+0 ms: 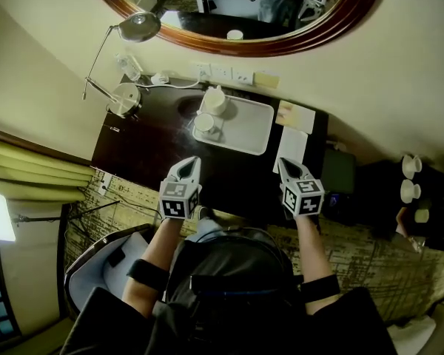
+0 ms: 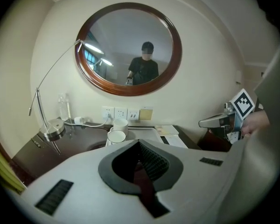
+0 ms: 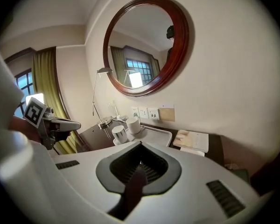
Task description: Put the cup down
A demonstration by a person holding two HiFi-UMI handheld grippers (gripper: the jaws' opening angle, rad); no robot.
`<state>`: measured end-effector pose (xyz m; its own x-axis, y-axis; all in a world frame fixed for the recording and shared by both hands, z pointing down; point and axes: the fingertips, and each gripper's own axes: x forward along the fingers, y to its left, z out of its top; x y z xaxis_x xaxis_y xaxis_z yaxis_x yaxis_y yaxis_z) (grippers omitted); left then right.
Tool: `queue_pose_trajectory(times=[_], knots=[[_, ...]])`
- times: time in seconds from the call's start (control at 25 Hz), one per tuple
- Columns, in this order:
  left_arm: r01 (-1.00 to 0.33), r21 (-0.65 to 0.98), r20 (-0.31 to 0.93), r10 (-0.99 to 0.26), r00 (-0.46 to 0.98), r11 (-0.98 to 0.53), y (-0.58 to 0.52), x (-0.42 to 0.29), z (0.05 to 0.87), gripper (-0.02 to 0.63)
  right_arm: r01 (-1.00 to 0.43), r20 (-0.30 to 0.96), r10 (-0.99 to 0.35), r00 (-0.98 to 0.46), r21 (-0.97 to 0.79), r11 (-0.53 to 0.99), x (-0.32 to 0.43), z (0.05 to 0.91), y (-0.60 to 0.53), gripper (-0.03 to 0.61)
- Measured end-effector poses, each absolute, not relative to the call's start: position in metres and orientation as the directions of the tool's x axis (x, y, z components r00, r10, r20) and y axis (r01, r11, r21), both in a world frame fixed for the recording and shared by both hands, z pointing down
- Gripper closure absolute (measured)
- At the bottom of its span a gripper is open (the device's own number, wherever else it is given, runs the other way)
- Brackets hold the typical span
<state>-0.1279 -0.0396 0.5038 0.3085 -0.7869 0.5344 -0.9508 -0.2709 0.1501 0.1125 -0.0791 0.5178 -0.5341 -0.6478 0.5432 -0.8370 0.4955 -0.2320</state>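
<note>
Left gripper (image 1: pixel 190 163) and right gripper (image 1: pixel 286 164): both pressed together, nothing between the jaws. They sit side by side at lower centre of the head view, over the near edge of the desk (image 1: pixel 144 150), well short of the tray.

- Round wood-framed mirror (image 1: pixel 311 37) across the top of the frame.
- Dark desk below it, centre frame.
- Desk lamp (image 1: pixel 125 98) at the desk's upper left, its thin arm reaching up and left.
- White tray (image 1: pixel 250 128) upper centre, with papers (image 1: pixel 295 117) just beside its right end.
- Two white cups on the tray's left end, close together: near cup (image 1: pixel 204 122) mouth up, far cup (image 1: pixel 215 99) behind it. I can't tell which one is the task's. Neither is in my tongs, so I'd judge the put-down done.

Handling: looks like ceramic, so light, rigid, glazed-slick and chippable. Pinch across the rim or wall with a gentle squeeze, and don't knock the neighbouring cup.

Path from my tongs to the tray looks open. The lamp arm and the cable by the wall sockets (image 1: pixel 222 72) crowd only the left side.
</note>
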Motion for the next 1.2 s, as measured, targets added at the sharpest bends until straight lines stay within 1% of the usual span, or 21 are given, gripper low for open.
queue_pose_trajectory(times=[0.12, 0.68, 1.04, 1.2], knots=[[-0.95, 0.152, 0.52, -0.795, 0.313, -0.274, -0.042, -0.127, 0.502, 0.614, -0.833, 0.548, -0.64, -0.539, -0.234, 0.501, 0.112, 0.519, -0.074, 0.578], [-0.95, 0.12, 0.544, -0.781, 0.306, -0.289, -0.039, -0.125, 0.508, 0.614, -0.812, 0.565, -0.604, -0.562, -0.237, 0.533, 0.096, 0.526, -0.062, 0.577], [-0.964, 0.098, 0.624, -0.739, 0.254, -0.248, -0.051, -0.135, 0.53, 0.61, -0.808, 0.57, -0.594, -0.567, -0.249, 0.533, 0.084, 0.53, -0.052, 0.577], [-0.95, 0.102, 0.658, -0.696, 0.287, -0.295, -0.064, -0.13, 0.542, 0.403, -0.811, 0.582, -0.584, -0.566, -0.266, 0.52, 0.076, 0.54, -0.047, 0.577]])
